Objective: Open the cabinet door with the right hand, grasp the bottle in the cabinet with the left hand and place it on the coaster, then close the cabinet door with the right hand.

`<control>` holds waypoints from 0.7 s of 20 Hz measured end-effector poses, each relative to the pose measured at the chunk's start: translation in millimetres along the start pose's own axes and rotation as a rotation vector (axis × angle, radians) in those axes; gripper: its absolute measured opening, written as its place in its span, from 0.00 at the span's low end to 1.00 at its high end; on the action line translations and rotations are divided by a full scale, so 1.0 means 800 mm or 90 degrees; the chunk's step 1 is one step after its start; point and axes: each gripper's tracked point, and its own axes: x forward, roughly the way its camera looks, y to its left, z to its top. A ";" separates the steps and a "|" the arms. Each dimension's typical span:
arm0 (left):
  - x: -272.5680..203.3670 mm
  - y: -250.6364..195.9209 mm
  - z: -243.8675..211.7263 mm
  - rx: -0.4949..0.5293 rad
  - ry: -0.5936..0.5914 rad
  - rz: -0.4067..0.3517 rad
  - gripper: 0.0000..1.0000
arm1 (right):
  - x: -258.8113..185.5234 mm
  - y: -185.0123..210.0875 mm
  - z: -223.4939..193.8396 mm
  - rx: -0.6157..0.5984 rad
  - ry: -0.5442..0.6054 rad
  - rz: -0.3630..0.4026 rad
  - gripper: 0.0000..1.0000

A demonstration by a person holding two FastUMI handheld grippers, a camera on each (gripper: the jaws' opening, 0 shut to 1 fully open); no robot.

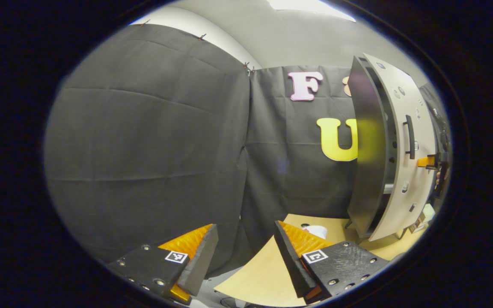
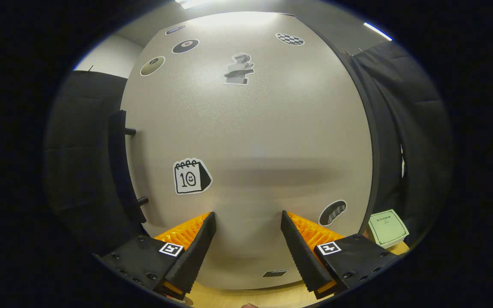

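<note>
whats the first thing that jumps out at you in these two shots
In the right gripper view, the pale cabinet door dotted with stickers looms close ahead, its dark handle at the left edge. In the left gripper view the cabinet stands at the right on the wooden table, its door closed or nearly so.

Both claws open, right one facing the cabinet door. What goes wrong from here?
1. The right claw faces the flat door, with the handle well off to its left. Closing here would likely grip nothing.
2. A small pale box sits by the door's edge opposite the handle. A swinging door might knock it.
3. The left claw points at the booth wall, with the cabinet far to its right, so it needs a big turn near the door.
</note>
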 end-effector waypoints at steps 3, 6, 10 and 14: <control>0.001 0.004 0.003 -0.001 0.002 -0.007 0.81 | 0.008 0.007 -0.001 0.001 -0.008 -0.005 0.98; 0.007 0.003 0.014 0.006 -0.005 -0.020 0.80 | 0.006 0.007 0.001 -0.008 -0.012 -0.013 0.98; 0.014 -0.016 0.026 0.003 -0.010 -0.048 0.80 | -0.013 0.004 0.013 -0.014 -0.026 -0.014 0.98; 0.010 -0.065 0.049 0.006 -0.030 -0.081 0.80 | -0.070 -0.018 0.031 -0.032 -0.048 -0.005 0.98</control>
